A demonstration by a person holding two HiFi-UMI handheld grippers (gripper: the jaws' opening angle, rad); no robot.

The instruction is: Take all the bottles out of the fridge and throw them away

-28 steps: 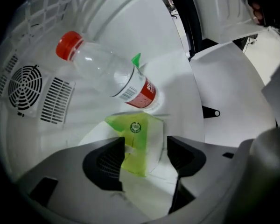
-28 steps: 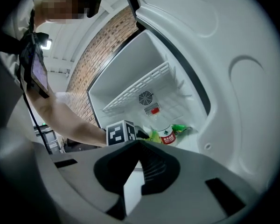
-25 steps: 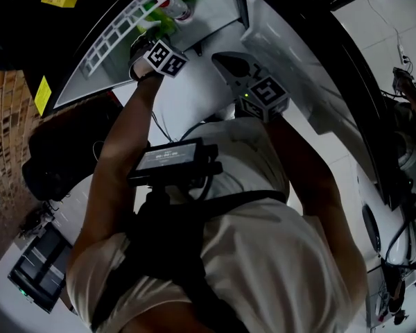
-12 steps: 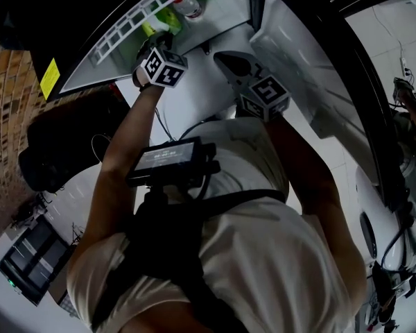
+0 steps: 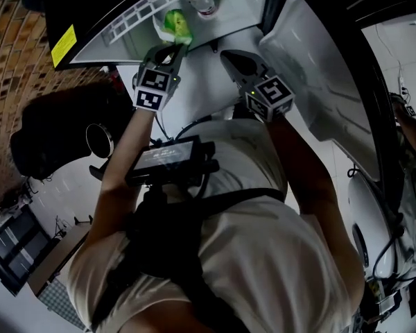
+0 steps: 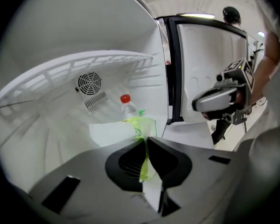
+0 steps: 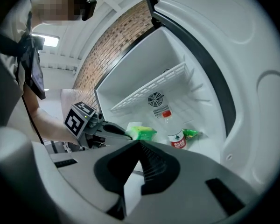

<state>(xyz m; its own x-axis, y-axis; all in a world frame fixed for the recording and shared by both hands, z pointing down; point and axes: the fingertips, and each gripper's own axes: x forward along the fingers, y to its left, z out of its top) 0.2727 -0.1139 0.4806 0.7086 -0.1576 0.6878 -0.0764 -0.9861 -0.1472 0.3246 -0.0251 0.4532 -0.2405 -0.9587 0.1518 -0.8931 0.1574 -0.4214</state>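
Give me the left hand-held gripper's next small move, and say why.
Probably draw the left hand-held gripper back out of the fridge: its jaws have just closed and now pinch the green-and-white item, while the red-capped bottle stands inside.

My left claw (image 6: 146,143), its jaws just closed on a green-and-white pack (image 6: 126,129), covered that pack's lower edge, and I could not tell what the pack was. In the left gripper view it hid the red-capped bottle (image 6: 127,107) below the shoulders. The label (image 7: 178,143) bore print too small to read.
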